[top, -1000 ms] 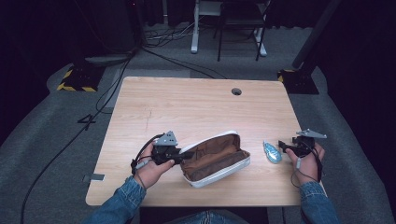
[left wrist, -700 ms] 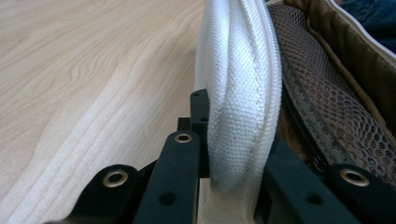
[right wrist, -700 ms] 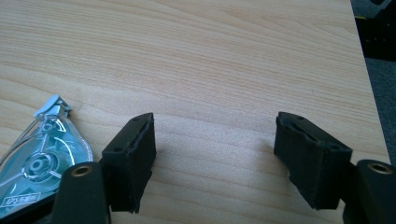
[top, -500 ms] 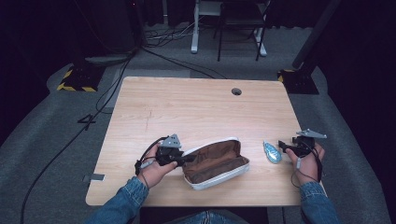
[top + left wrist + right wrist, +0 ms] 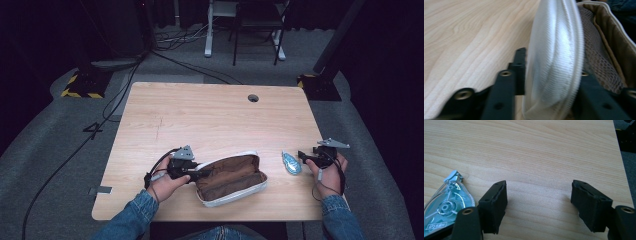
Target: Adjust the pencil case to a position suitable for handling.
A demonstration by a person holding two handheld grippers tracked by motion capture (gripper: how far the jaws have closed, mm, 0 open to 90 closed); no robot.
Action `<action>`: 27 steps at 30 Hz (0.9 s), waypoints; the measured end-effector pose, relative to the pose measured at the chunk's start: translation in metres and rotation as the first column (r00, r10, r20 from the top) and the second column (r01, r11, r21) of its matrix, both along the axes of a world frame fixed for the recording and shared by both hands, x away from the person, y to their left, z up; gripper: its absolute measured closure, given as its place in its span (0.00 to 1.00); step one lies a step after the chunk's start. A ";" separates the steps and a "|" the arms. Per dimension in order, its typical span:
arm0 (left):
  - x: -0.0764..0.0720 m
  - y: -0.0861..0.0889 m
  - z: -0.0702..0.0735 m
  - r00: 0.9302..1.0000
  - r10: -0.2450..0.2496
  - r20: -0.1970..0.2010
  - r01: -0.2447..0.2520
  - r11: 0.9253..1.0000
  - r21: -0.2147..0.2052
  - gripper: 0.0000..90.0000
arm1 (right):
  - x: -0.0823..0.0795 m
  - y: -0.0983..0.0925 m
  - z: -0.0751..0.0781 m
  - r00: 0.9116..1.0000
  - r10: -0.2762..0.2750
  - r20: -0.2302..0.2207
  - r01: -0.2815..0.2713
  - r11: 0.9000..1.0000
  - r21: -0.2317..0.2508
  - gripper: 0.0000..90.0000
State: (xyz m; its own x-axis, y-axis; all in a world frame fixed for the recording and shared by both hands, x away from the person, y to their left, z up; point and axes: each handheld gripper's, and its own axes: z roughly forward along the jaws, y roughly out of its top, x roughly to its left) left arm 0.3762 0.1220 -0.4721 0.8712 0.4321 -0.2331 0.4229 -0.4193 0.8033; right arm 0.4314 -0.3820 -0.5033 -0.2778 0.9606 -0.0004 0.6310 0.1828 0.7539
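Pencil case (image 5: 231,179) lies open at tabletop (image 5: 210,115) front edge. Left gripper (image 5: 200,174) fingers just opening, white rim between them, grip loosening: flap may flop shut. Right gripper (image 5: 303,156) fingers apart, empty, beside correction tape (image 5: 291,162); careless reach could nudge it off.

Tabletop evenly lit, surroundings dark; left gripper view close-up blurred.

The light wood counter (image 5: 215,120) has a small round hole (image 5: 253,98) near its far edge. Beyond the counter's far left corner sits a base with yellow and black stripes (image 5: 80,85), with dark cables (image 5: 170,55) trailing over the grey floor (image 5: 60,150). Beyond the far edge stand white legs of a frame (image 5: 210,30). Left of the counter, the floor bears a number 4 (image 5: 93,130).
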 end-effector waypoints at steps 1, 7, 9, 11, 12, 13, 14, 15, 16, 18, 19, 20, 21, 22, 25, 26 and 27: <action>0.000 0.000 0.000 1.000 0.010 0.001 -0.010 1.000 0.001 0.62 | 0.000 0.000 0.000 1.000 0.000 0.000 0.000 1.000 0.000 0.33; 0.000 0.003 0.007 0.999 0.038 0.007 -0.038 0.999 -0.035 0.31 | 0.000 0.000 0.000 1.000 0.004 0.001 -0.004 1.000 -0.001 0.33; -0.001 0.003 0.007 0.999 0.034 0.009 -0.033 0.999 -0.032 0.31 | 0.000 0.000 0.000 1.000 0.006 0.002 -0.006 1.000 -0.001 0.33; -0.002 0.001 0.008 1.000 0.023 0.007 -0.023 0.999 -0.034 0.30 | 0.000 0.000 0.000 1.000 0.007 0.002 -0.007 1.000 -0.002 0.33; -0.002 0.001 0.008 1.000 0.023 0.007 -0.023 0.999 -0.034 0.29 | 0.000 0.000 0.000 1.000 0.007 0.002 -0.007 1.000 -0.002 0.33; -0.003 0.000 0.008 1.000 0.020 0.007 -0.019 0.999 -0.030 0.29 | 0.000 0.000 0.000 1.000 0.007 0.002 -0.007 1.000 -0.001 0.33; -0.003 0.000 0.009 1.000 0.013 0.005 -0.012 0.999 -0.033 0.31 | 0.000 0.000 0.000 1.000 0.007 0.002 -0.007 1.000 -0.002 0.33; -0.003 0.000 0.009 1.000 0.009 0.004 -0.008 0.999 -0.032 0.34 | 0.000 0.000 0.000 1.000 0.008 0.003 -0.008 1.000 -0.002 0.33; -0.003 0.000 0.009 1.000 0.009 0.003 -0.009 0.999 -0.034 0.38 | 0.000 0.000 0.000 1.000 0.010 0.004 -0.010 1.000 -0.003 0.33; -0.001 0.001 0.009 1.000 0.027 -0.004 -0.027 0.999 -0.030 0.44 | 0.000 0.000 0.000 1.000 0.009 0.004 -0.009 1.000 -0.003 0.33; -0.001 0.002 0.008 1.000 0.029 -0.013 -0.029 0.999 -0.031 0.49 | 0.000 0.000 0.000 1.000 0.010 0.004 -0.010 1.000 -0.003 0.33; 0.000 0.003 0.006 0.999 0.034 -0.029 -0.035 0.999 -0.031 0.60 | 0.000 0.000 0.000 1.000 0.011 0.004 -0.011 1.000 -0.003 0.33; 0.001 0.004 0.005 0.999 0.043 -0.029 -0.043 0.999 -0.018 0.60 | 0.000 0.000 0.000 1.000 0.011 0.004 -0.011 1.000 -0.003 0.33; 0.002 0.005 0.004 0.998 0.043 -0.036 -0.044 0.999 -0.011 0.67 | 0.000 0.000 0.000 1.000 0.011 0.005 -0.011 1.000 -0.003 0.33; 0.002 0.006 0.003 0.997 0.055 -0.044 -0.055 0.998 0.005 0.78 | 0.000 0.000 0.000 1.000 0.011 0.004 -0.011 1.000 -0.003 0.33; 0.003 0.006 0.002 0.997 0.057 -0.044 -0.056 0.998 0.020 0.81 | 0.000 0.000 0.000 1.000 0.011 0.004 -0.011 1.000 -0.003 0.33; 0.003 0.006 0.002 0.997 0.058 -0.042 -0.057 0.998 0.025 0.83 | 0.000 0.000 0.000 1.000 0.011 0.004 -0.011 1.000 -0.003 0.33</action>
